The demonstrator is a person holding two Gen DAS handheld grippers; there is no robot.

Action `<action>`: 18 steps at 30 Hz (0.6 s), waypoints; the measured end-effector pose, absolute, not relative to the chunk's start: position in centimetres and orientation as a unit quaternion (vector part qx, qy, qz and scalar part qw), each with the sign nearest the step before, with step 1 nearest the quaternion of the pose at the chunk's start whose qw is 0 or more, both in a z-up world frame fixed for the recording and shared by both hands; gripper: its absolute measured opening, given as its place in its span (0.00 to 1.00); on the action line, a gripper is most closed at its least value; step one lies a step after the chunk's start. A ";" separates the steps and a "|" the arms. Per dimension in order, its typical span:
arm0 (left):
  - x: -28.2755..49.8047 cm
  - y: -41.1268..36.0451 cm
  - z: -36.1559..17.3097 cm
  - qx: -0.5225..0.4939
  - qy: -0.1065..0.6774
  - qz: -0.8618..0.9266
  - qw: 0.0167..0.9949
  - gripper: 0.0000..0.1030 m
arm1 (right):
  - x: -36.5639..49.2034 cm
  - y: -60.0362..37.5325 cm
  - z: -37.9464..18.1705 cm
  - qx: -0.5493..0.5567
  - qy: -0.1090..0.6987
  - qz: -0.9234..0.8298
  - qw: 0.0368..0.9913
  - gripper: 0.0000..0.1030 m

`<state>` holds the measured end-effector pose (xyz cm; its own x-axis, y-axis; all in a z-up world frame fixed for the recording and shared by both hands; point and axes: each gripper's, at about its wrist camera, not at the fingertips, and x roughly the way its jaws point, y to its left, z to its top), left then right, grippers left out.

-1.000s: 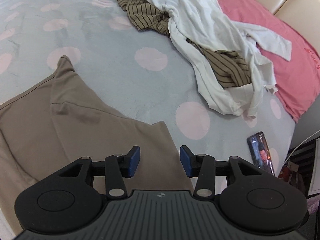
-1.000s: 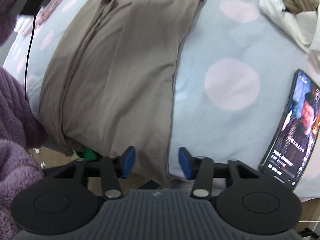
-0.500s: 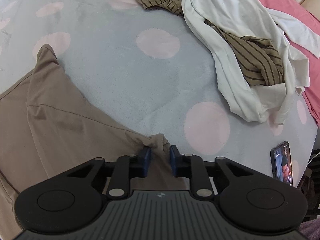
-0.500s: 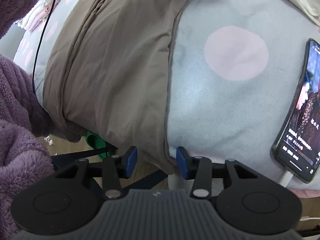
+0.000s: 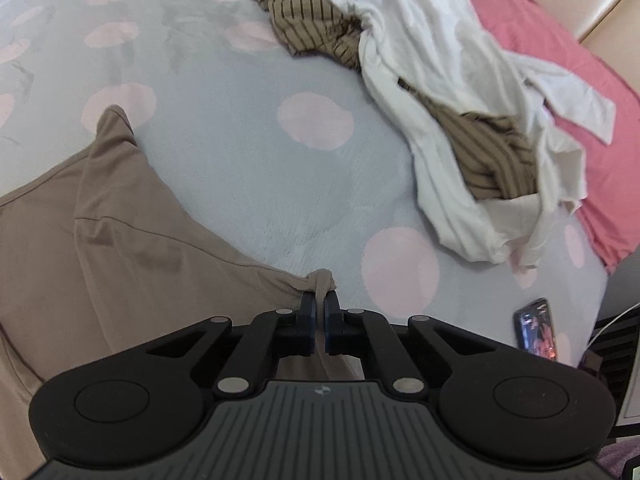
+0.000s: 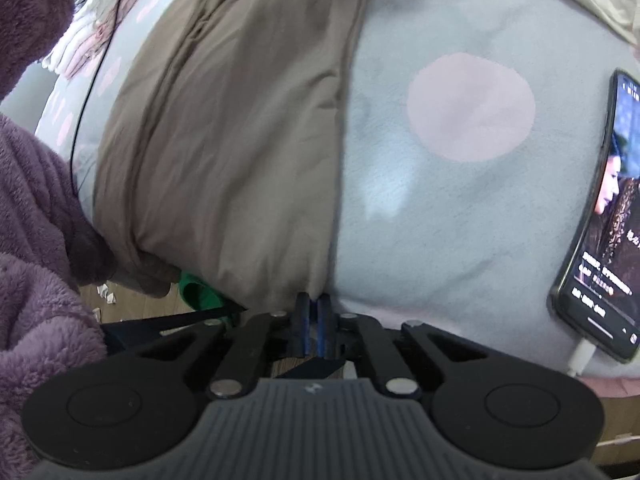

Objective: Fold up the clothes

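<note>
Tan garment (image 5: pixel 120 248): lies flat on the bed (image 5: pixel 248 184), near edge hanging over the side.
Left gripper (image 5: pixel 319 312): jaws clamped on its bunched far corner.
Right gripper (image 6: pixel 313 312): jaws together on the hem at the bed's edge.
Risk: thin pinches may slip when lifted; uneven pull would skew the fold.
Nearby: phone (image 6: pixel 600 216); unfolded pile (image 5: pixel 460 112).

Both jaws closed since earlier: each now pinching taupe garment (image 5: pixel 120 248) edge.
</note>
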<state>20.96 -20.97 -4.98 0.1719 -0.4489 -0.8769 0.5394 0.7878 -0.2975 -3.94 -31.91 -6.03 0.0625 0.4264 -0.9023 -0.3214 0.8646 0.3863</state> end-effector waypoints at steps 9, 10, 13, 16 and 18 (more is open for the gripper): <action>20.6 -14.9 -1.2 -0.013 0.521 -0.347 0.780 0.02 | -5.3 -25.9 -1.3 0.036 0.596 0.337 0.727 0.04; 20.6 -14.2 -0.8 -0.019 0.517 -0.349 0.781 0.02 | -5.4 -25.1 -1.0 0.036 0.595 0.345 0.725 0.04; 20.7 -11.5 -0.8 -0.041 0.511 -0.344 0.787 0.02 | -5.0 -22.5 -0.9 0.030 0.595 0.362 0.717 0.04; 20.8 -8.5 -1.5 -0.063 0.510 -0.332 0.791 0.02 | -4.7 -20.1 -1.2 0.010 0.601 0.374 0.706 0.04; 21.0 -6.6 -2.7 -0.077 0.514 -0.323 0.791 0.02 | -4.4 -18.7 -1.6 0.002 0.609 0.378 0.698 0.04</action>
<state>21.00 -6.64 -2.74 0.2625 -0.5905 -0.7631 0.4319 0.7791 -0.4544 -4.38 -18.75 -1.58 -0.0267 0.5292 -0.8481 -0.5247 0.7147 0.4625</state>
